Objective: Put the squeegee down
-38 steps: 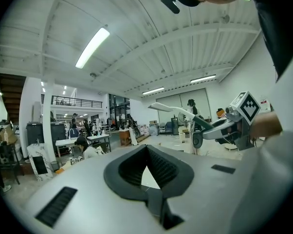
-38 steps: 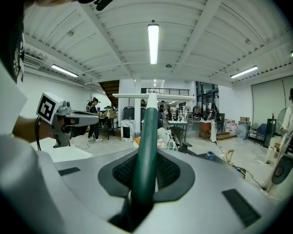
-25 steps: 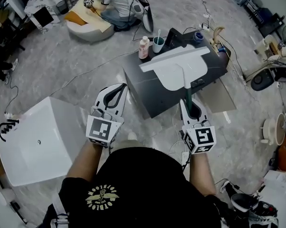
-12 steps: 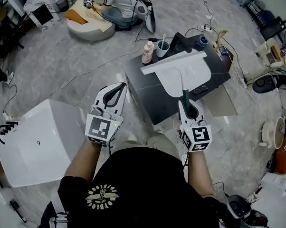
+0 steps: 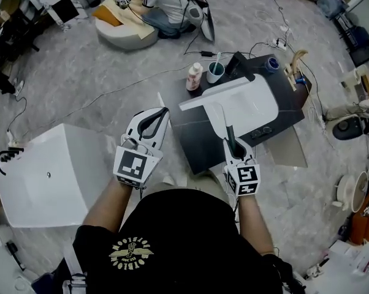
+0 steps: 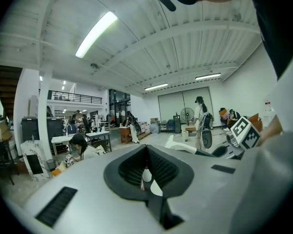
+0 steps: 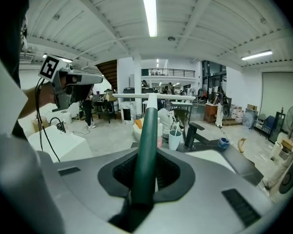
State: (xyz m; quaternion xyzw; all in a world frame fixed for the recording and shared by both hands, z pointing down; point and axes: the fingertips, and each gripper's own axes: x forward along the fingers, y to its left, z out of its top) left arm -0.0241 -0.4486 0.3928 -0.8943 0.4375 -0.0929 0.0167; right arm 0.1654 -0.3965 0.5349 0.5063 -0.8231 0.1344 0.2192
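Observation:
The squeegee has a dark green handle [image 5: 228,135] and a wide white blade [image 5: 216,96]. My right gripper [image 5: 232,143] is shut on the handle and holds the blade out over the dark table [image 5: 197,141] and the white basin [image 5: 258,106] set in it. In the right gripper view the handle [image 7: 146,130] rises from between the jaws to the blade [image 7: 154,97]. My left gripper [image 5: 164,111] hovers left of the table, shut with nothing in it. In the left gripper view its tips [image 6: 146,147] meet.
A pink bottle [image 5: 194,76], a cup with a toothbrush [image 5: 216,72] and a black faucet [image 5: 239,64] stand at the table's far edge. A white box [image 5: 49,176] sits on the floor at left. A person [image 5: 169,5] sits on the floor beyond. Cables cross the floor.
My right gripper has come down and nearer with the squeegee, so the blade now hangs lower over the table and basin. The left gripper has shifted slightly and stays shut.

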